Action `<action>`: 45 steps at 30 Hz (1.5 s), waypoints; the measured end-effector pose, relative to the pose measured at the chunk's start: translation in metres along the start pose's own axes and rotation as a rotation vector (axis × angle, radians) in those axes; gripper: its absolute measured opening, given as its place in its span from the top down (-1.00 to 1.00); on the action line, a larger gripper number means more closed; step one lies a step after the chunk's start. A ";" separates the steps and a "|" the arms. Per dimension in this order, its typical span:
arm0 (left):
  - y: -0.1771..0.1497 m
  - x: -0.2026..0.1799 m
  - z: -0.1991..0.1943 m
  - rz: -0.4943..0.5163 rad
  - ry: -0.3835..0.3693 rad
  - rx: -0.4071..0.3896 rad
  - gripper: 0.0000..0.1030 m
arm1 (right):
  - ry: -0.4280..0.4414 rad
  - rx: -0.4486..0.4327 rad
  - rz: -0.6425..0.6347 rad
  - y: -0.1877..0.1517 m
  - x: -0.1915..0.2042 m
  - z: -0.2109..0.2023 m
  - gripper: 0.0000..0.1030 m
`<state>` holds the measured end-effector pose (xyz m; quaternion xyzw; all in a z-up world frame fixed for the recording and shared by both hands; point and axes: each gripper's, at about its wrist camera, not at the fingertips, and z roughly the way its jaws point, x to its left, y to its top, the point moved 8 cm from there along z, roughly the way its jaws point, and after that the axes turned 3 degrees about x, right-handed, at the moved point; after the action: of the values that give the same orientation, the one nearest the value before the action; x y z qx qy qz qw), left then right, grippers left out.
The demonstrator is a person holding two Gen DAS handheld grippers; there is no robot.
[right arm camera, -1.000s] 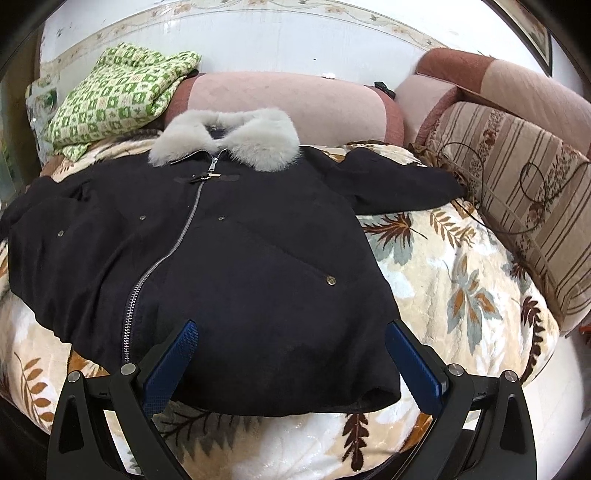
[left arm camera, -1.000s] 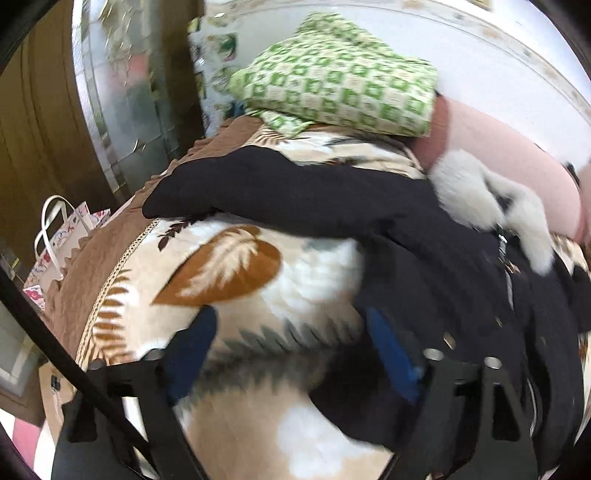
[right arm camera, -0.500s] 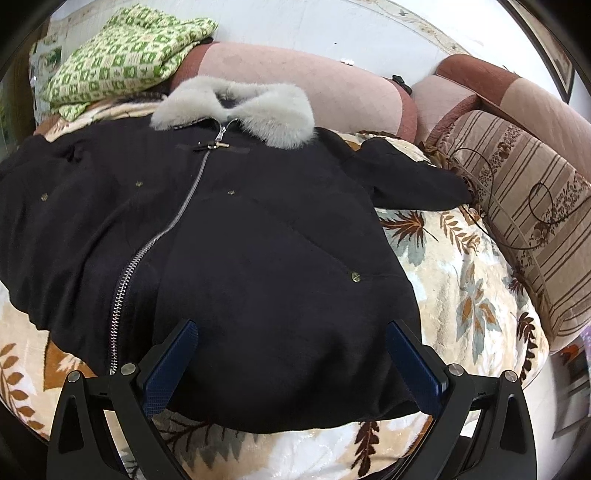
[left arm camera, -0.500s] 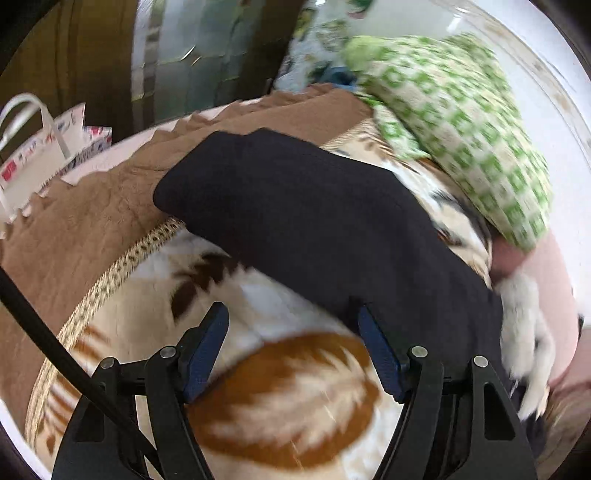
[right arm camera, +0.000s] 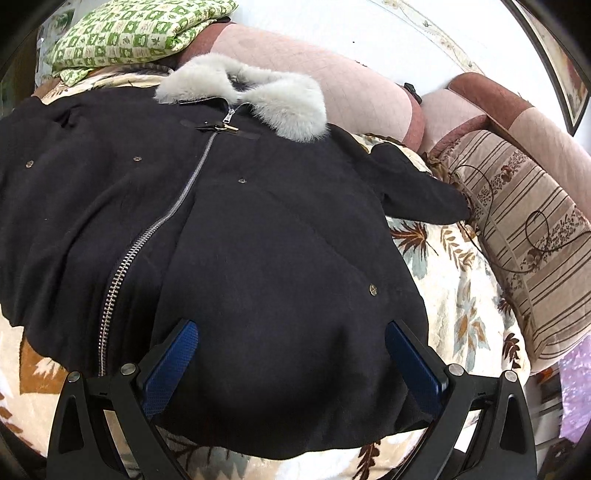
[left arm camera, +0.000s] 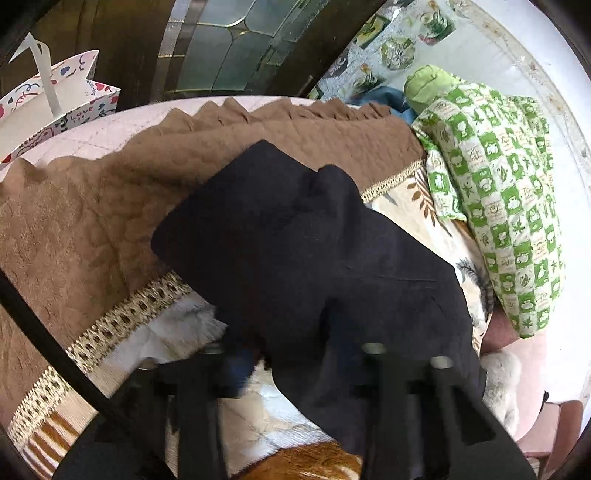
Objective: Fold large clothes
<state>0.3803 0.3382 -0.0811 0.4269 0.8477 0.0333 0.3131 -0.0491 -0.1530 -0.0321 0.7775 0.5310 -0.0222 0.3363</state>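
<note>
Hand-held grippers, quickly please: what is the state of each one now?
Left hand-held gripper: its jaws have just been closing; shut on the coat sleeve.
Right hand-held gripper: open, holding nothing, above the black coat.

White wall (right arm camera: 295,22) behind pink sofa back (right arm camera: 332,85), leaded-glass door (left arm camera: 229,48)

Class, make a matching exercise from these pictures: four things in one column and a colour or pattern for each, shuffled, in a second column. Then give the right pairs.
Things:
1. Coat
2. Fur collar
3. Folded quilt
4. Cushion by the right sleeve

Descriptions:
A. Green and white checks
B. Brown stripes
C. Black
D. Pale grey

Pairs: 1-C, 2-D, 3-A, 4-B
</note>
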 end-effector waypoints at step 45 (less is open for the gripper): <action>-0.279 -0.217 -0.152 0.760 -0.422 0.174 -0.59 | 0.299 -0.133 0.176 0.072 -0.020 -0.027 -0.98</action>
<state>0.1941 0.0319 0.0593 0.7304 0.5478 -0.0132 0.4078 -0.0053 -0.1694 0.0324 0.7918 0.5051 0.1582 0.3049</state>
